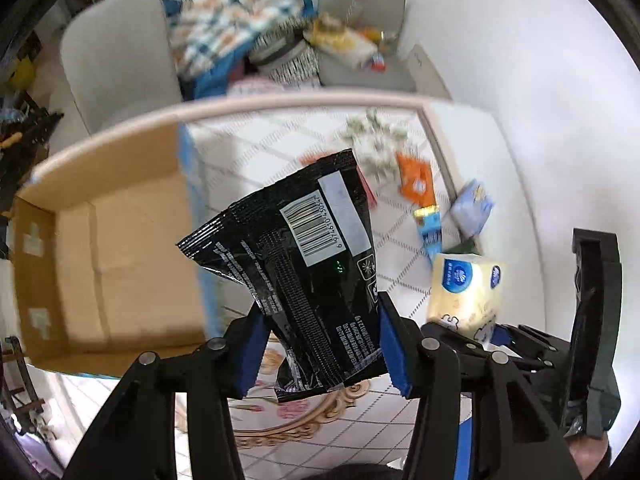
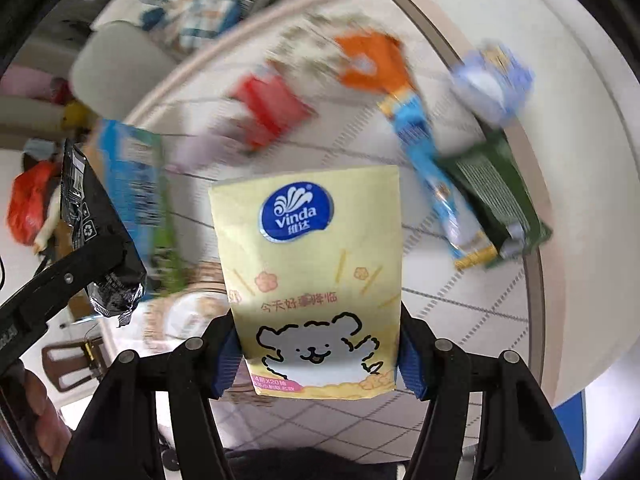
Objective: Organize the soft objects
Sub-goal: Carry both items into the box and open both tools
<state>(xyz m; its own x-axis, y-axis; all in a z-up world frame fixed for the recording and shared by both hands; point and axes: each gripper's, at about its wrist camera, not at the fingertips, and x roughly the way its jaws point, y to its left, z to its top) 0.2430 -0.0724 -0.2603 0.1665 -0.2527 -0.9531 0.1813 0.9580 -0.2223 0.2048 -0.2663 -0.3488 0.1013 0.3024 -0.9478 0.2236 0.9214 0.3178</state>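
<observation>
A black pouch [image 1: 304,268] with a white barcode label was clamped between the blue pads [image 1: 394,354] of the left gripper [image 1: 320,352] and held up off the table [image 1: 248,148]. The pouch was tilted, its top leaning toward eleven o'clock in the left wrist view. Behind it, from nine to ten o'clock, an open cardboard box [image 1: 108,248] was seen, with only its bare bottom in view.

A pale yellow tissue pack [image 2: 316,280], marked with a blue Vinda logo and a cartoon dog, was gripped upright by its lower edges between the pads of the right gripper [image 2: 318,352]. In the left wrist view the same pack was seen at three o'clock, just beside the black pouch.

On the white diamond-patterned table beyond, several small packets were spread, blurred by motion. In the right wrist view a red packet [image 2: 272,108] lay at twelve o'clock, an orange packet [image 2: 370,62] at one o'clock, a light blue pack [image 2: 494,80] at two o'clock, and a long blue stick packet [image 2: 436,184] touching a green packet [image 2: 496,196] near three o'clock. The left gripper with its black pouch was seen at nine o'clock in that view.

A grey sofa [image 1: 116,56] piled with a checked cloth [image 1: 224,20] was visible past the table's far edge.
</observation>
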